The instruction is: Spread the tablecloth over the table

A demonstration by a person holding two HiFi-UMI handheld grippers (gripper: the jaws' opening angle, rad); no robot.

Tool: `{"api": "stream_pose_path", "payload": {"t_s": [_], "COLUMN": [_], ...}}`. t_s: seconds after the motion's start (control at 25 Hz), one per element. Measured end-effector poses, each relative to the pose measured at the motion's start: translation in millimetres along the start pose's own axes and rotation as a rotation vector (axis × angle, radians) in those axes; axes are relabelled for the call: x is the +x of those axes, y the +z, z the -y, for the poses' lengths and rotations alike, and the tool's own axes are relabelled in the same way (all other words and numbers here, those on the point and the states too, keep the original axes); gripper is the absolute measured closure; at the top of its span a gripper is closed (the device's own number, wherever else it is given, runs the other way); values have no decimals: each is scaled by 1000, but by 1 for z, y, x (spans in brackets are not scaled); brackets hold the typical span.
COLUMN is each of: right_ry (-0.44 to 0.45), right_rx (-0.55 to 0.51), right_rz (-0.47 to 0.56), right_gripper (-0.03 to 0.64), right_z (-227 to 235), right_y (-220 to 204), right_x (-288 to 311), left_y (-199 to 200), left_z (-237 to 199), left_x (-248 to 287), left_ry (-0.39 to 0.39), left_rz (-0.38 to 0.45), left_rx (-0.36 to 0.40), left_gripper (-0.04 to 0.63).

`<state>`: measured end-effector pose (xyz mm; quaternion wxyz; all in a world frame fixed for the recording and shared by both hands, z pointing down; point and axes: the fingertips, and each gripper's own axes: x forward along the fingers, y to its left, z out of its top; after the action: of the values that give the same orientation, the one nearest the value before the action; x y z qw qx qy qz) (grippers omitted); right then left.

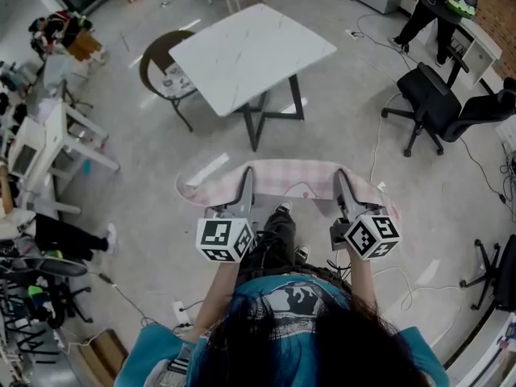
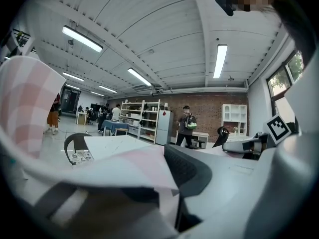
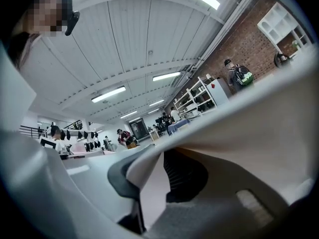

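Pink cloth hangs stretched between left gripper and right gripper, jaws of each pinched nearly closed on its edge, ready for draping over the counter

The right gripper, at the lower middle of the frame, presses its dark pads onto a fold of the pale tablecloth, which sweeps up toward the right edge. Ceiling lights run above. A person with a backpack stands by the brick wall at upper right.
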<state>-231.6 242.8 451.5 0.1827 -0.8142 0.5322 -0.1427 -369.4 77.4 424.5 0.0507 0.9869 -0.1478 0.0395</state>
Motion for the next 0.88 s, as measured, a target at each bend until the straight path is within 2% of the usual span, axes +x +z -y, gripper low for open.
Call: {"api": "stream_pose_path", "payload": {"t_s": [0.44, 0.64, 0.88], "right_ry": [-30, -53, -76], "right_rx": [32, 39, 46], "right_rz": [-13, -27, -74], "right_gripper": [556, 554, 552], "right_z": [27, 63, 112], "right_y": [6, 18, 33], "right_x": [42, 65, 109], "left_y": [7, 7, -2], "left_z": [-15, -8, -13], "left_x": [52, 98, 169], "left_ry": [-26, -37, -51], "left_rz": [-19, -20, -60], "left_rx": [10, 16, -35], "left_gripper": [543, 546, 546]}}
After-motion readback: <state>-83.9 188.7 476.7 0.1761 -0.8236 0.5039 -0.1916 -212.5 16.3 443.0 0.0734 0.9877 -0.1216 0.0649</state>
